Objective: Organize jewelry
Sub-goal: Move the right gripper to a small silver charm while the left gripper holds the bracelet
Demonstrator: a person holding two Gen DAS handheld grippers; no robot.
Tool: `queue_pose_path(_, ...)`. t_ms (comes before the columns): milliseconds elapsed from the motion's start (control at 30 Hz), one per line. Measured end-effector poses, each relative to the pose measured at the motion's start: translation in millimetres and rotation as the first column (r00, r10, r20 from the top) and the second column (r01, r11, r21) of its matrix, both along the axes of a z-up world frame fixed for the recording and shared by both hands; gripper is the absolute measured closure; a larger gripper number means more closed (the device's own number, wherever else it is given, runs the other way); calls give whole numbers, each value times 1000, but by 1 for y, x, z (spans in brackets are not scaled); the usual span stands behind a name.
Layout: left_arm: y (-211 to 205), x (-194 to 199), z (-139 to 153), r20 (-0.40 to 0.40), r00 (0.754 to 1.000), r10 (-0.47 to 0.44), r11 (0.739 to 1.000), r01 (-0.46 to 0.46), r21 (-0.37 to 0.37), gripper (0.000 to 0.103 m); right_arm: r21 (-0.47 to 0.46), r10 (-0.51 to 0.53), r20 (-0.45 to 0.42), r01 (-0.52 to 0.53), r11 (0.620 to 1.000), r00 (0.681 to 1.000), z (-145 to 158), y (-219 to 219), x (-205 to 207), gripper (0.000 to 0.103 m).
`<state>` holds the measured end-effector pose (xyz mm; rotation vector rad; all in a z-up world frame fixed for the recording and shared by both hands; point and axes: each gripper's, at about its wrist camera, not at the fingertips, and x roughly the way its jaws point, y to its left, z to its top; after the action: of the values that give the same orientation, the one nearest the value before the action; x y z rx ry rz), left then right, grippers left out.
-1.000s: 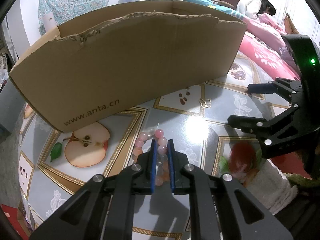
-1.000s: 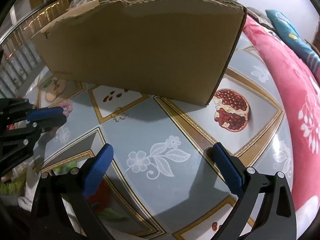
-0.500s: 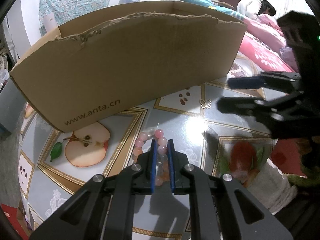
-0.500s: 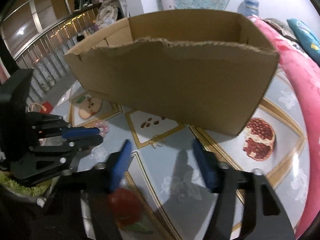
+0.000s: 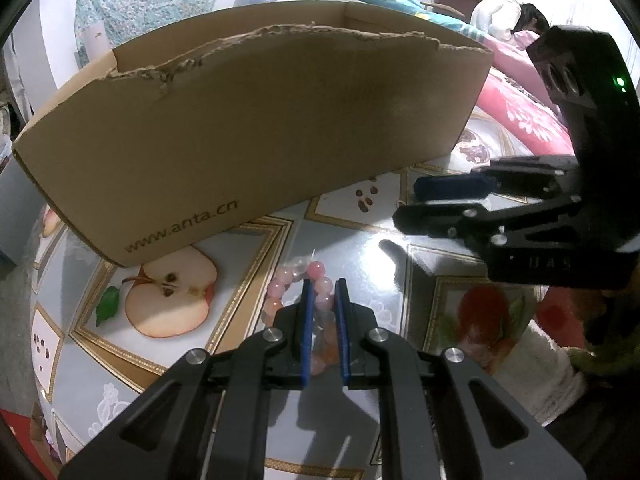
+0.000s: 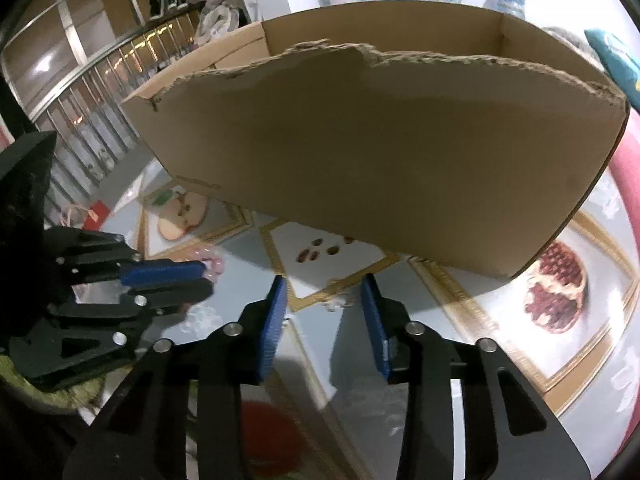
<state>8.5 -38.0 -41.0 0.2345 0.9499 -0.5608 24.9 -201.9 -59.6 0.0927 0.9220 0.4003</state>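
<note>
A bracelet of pink beads lies on the fruit-patterned tabletop, and my left gripper is shut on its near side. The right wrist view shows that gripper at the left with the beads at its tips. My right gripper hovers over the table in front of the cardboard box. Its jaws are closing with nothing pressed between them. A small pale trinket, blurred, lies on the table below the gap. From the left wrist the right gripper reaches in from the right.
The open cardboard box with a torn front rim fills the far side of the table. Pink bedding lies beyond the table's right edge, with a person resting on it. A railing runs at the far left.
My right gripper tilted up towards the box and its jaws narrowed from wide apart to a small gap. The left gripper stayed still on the bracelet.
</note>
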Motion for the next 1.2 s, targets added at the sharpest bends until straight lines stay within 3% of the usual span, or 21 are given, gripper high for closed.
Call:
queue_pose_path(133, 1, 0, 0, -3, 1000, 1, 1000, -1, -4, 93, 8, -20, 4, 20, 1000, 1000, -1, 7, -3, 78)
queue_pose_path(267, 2, 0, 1, -4, 1000, 0, 1000, 0, -3, 93, -50, -69, 47, 71, 996, 997, 4, 8, -9, 79)
queue_pose_path(533, 2, 0, 1, -7, 1000, 4, 1000, -4, -2, 93, -67, -117, 50, 120, 990, 992, -2, 18, -14, 79)
queue_pose_path(967, 3, 0, 1, -12, 1000, 5, 1000, -5, -4, 93, -148, -85, 140, 106, 983, 986, -3, 33, -20, 79)
queue_pose_path(1200, 2, 0, 2, -12, 1000, 2, 1000, -2, -4, 93, -178, 37, 126, -14, 984, 991, -2, 30, -13, 79)
